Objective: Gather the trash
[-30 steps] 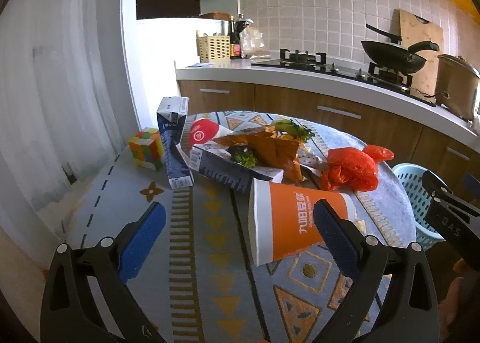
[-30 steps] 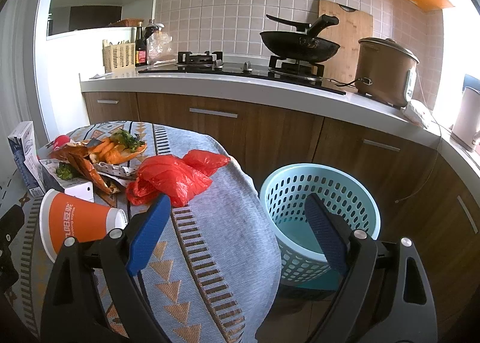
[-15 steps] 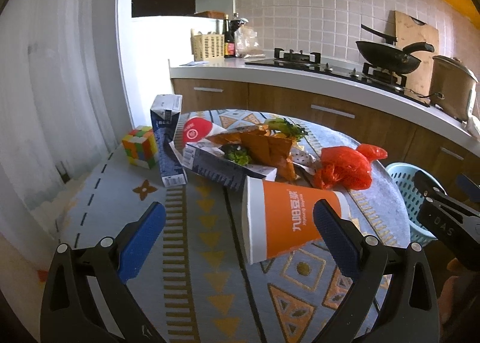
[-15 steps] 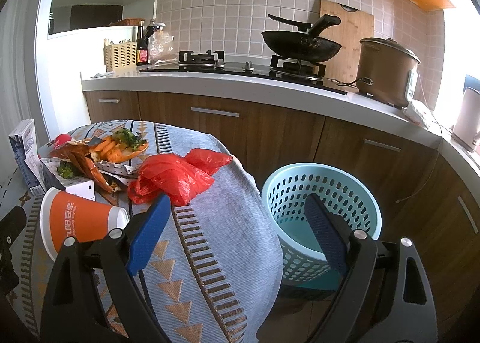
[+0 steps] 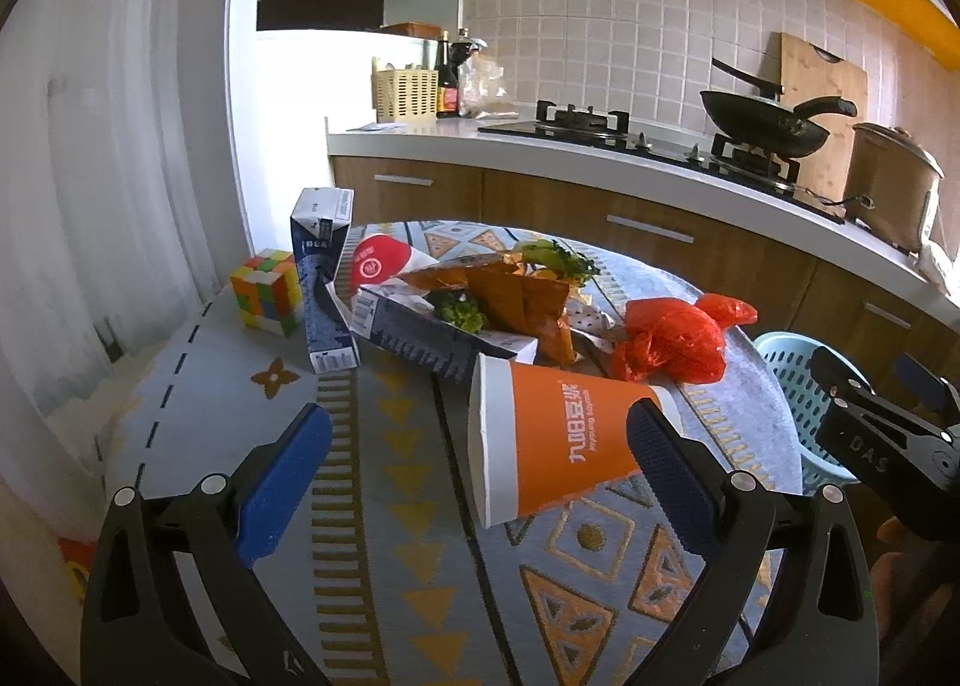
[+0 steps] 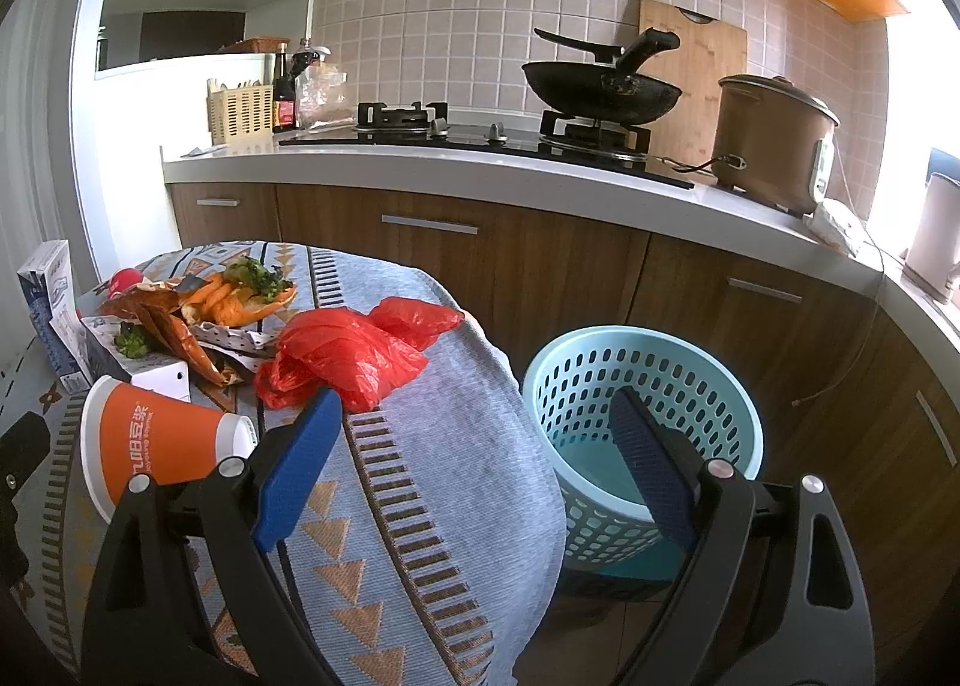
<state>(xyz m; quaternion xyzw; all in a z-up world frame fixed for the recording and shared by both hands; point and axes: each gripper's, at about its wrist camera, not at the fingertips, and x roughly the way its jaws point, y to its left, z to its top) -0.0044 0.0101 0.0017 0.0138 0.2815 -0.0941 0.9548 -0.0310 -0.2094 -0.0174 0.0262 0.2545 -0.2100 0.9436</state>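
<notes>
Left gripper spread wide, empty, lined up on cup lying sideways on table. Right gripper agape, empty, near table edge. Beyond: bag, food scraps, cartons. Basket beside table, ready for drop.

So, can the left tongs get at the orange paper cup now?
Probably yes: the left tongs are open, the orange paper cup lies on its side right ahead, and nothing stands between.

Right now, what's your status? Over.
Left tool open, right tool open, both empty. Orange cup lying on table, ungrabbed. Blue basket on floor, nothing blocking.
</notes>
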